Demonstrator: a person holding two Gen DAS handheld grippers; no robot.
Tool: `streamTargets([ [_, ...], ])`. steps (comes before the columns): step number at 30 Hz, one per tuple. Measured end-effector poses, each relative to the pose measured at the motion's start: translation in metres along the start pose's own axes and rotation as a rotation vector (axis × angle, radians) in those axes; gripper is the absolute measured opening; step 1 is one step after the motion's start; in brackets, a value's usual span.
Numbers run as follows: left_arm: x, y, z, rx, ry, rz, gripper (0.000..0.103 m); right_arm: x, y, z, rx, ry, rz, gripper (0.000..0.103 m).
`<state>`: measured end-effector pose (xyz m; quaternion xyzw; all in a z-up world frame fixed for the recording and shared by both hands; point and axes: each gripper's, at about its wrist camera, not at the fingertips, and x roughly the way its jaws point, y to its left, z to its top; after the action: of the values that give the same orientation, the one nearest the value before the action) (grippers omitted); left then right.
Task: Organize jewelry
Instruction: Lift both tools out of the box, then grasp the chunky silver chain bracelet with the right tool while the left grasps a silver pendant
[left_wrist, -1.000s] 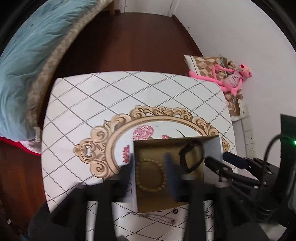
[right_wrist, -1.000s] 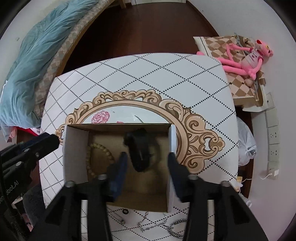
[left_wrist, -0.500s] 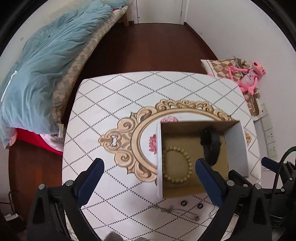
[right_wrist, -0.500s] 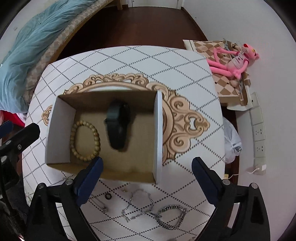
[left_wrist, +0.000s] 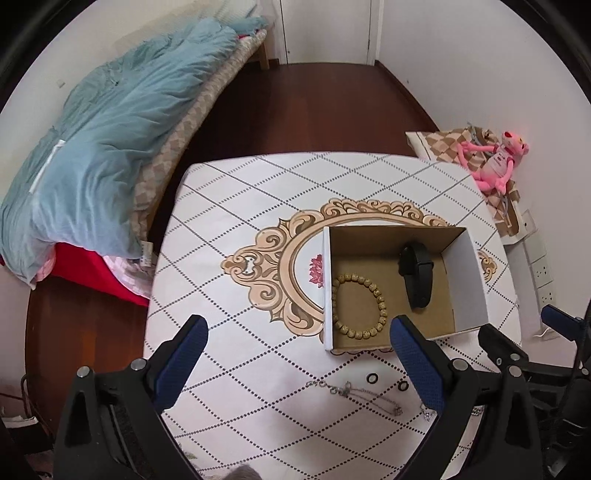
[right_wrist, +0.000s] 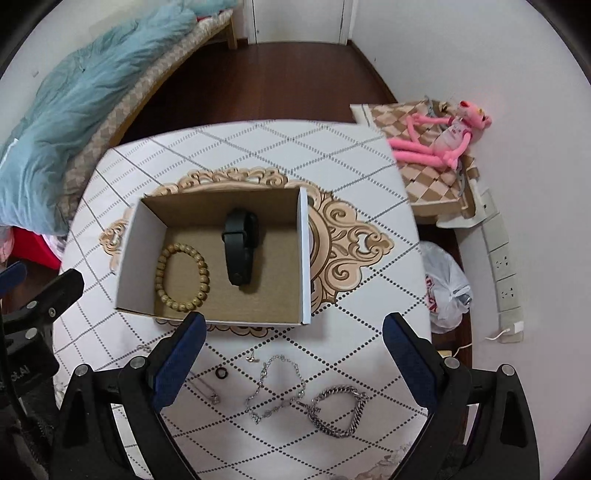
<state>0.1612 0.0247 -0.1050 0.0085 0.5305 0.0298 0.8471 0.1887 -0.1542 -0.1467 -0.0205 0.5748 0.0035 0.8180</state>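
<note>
Both hand-held grippers hang over the table (right_wrist: 369, 177) with nothing in them. The left hand-held gripper (left_wrist: 297, 341) has its blue fingers wide apart, and so does the right hand-held gripper (right_wrist: 293, 339).

The cardboard box (right_wrist: 304, 258) sits in the middle of the table. Inside it lie a bead bracelet (right_wrist: 183, 277) and a black watch band (right_wrist: 239, 245), side by side and not touching.

The rest of the jewelry waits on the table, on the near side of the box. There is a thick silver chain bracelet (right_wrist: 338, 415), a thin silver chain (right_wrist: 277, 387), a small black ring (right_wrist: 221, 374) and another thin chain (left_wrist: 352, 393) off to the left.

Here is what I think could go wrong. The thin chains lie flat and loose, so big fingers could slide over them and grab nothing. A chain could also slip out on the way to the box. The thin chain and the thick bracelet lie very close, so picking up one could drag the other. The ring is tiny and could roll off the table if bumped.
</note>
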Motion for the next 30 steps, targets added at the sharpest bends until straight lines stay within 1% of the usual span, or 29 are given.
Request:
streamTargets([
  [5,-0.027,0.004,-0.01,-0.006,-0.043,-0.001,0.101,-0.034,0.002,-0.008,0.009,-0.067,-0.006,0.098],
  [13,-0.062,0.01,-0.03,-0.013,-0.081,-0.016,0.101,-0.082,0.004,-0.025,0.01,-0.153,-0.005,0.098],
  [16,-0.075,0.013,-0.036,-0.023,-0.101,-0.024,0.101,-0.101,0.005,-0.033,0.018,-0.189,0.008,0.098],
  [19,-0.082,0.017,-0.04,-0.045,-0.118,-0.033,0.101,-0.11,0.004,-0.039,0.033,-0.206,0.027,0.098],
  [22,-0.081,0.023,-0.047,-0.07,-0.124,-0.039,0.101,-0.11,-0.002,-0.048,0.072,-0.202,0.057,0.098],
  [25,-0.07,0.025,-0.058,-0.081,-0.114,-0.023,0.101,-0.096,-0.015,-0.061,0.12,-0.175,0.059,0.098],
  [28,-0.054,0.023,-0.071,-0.083,-0.086,-0.005,0.101,-0.068,-0.037,-0.078,0.193,-0.113,0.051,0.098],
  [30,-0.037,0.019,-0.082,-0.078,-0.058,-0.004,0.101,-0.042,-0.054,-0.093,0.253,-0.054,0.056,0.098],
])
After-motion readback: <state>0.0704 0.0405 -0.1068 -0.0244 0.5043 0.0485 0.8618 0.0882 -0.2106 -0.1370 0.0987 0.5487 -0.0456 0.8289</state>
